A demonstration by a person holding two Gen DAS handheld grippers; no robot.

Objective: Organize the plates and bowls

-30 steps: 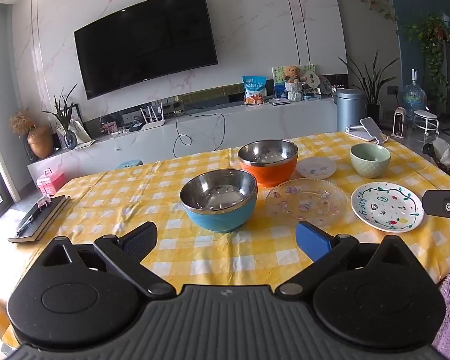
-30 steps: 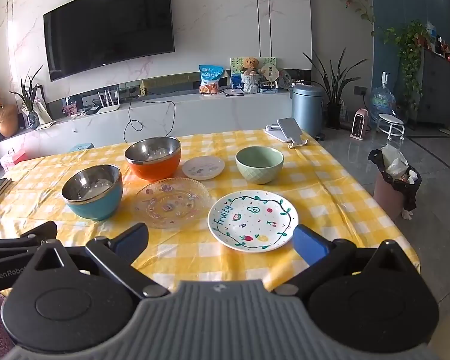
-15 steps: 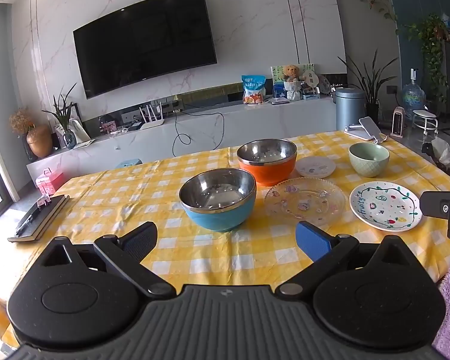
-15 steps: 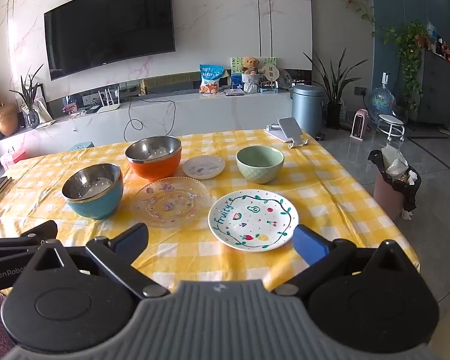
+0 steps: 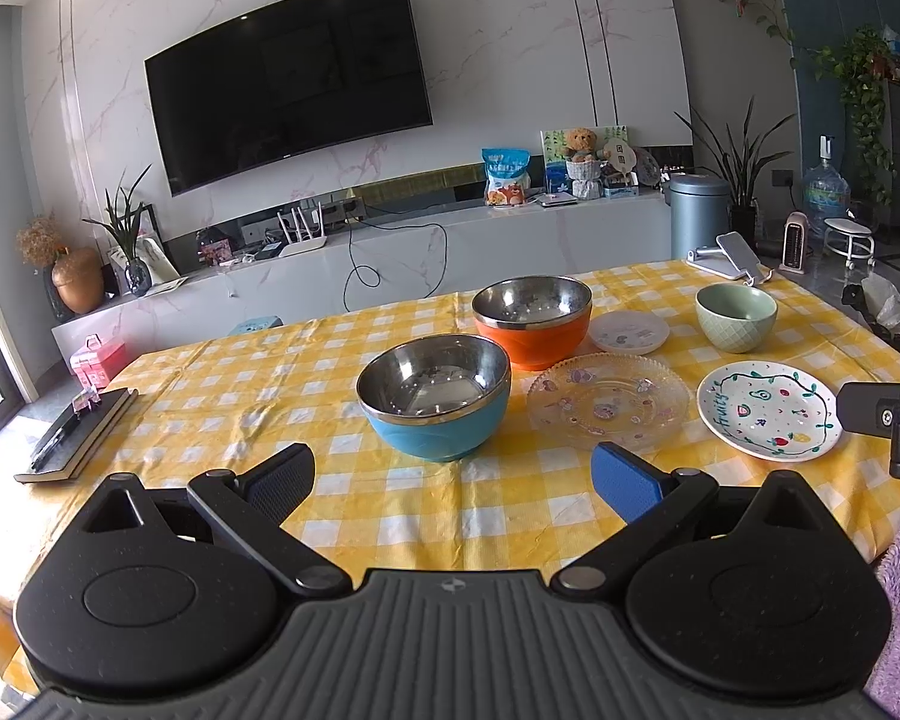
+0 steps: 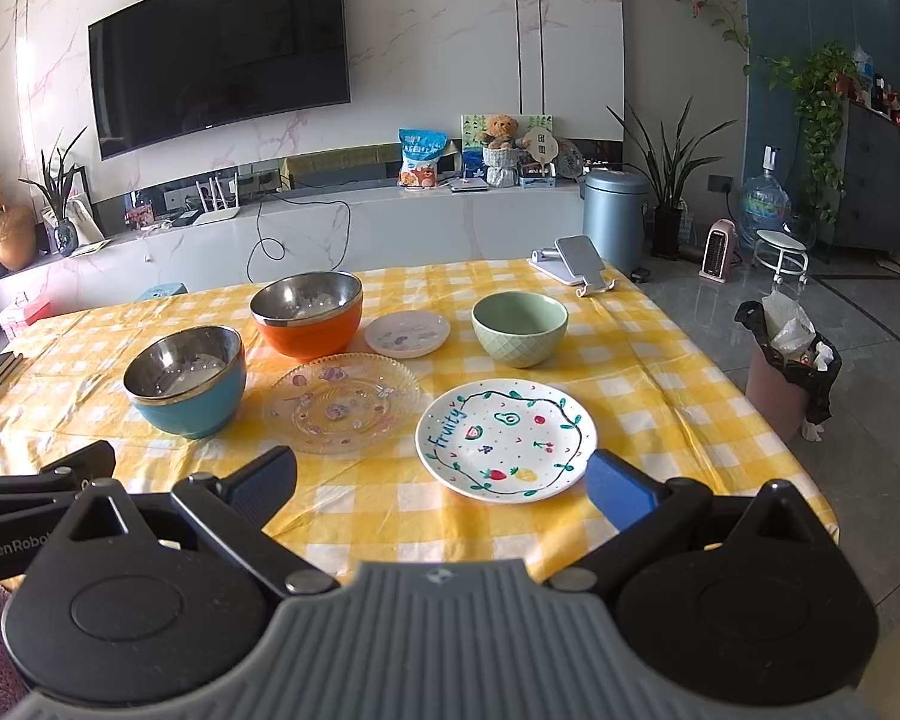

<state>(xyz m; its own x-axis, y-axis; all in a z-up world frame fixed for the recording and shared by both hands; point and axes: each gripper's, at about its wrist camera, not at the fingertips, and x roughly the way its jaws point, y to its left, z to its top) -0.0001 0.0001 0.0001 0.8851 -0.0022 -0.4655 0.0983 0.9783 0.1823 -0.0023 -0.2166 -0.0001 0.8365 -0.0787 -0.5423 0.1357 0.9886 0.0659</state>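
Note:
On the yellow checked table stand a blue steel-lined bowl, an orange steel-lined bowl, a green ceramic bowl, a clear patterned glass plate, a small white saucer and a white "Fruity" plate. My left gripper is open and empty, near the table's front edge, just short of the blue bowl. My right gripper is open and empty, just short of the Fruity plate. The right wrist view also shows the blue bowl, orange bowl, green bowl, glass plate and saucer.
A dark notebook lies at the table's left edge. A phone on a stand sits at the far right corner. A bin with a black bag stands on the floor right of the table. A TV cabinet runs behind.
Both grippers have barely shifted; the view has drifted very slightly. Nothing on the table has moved.

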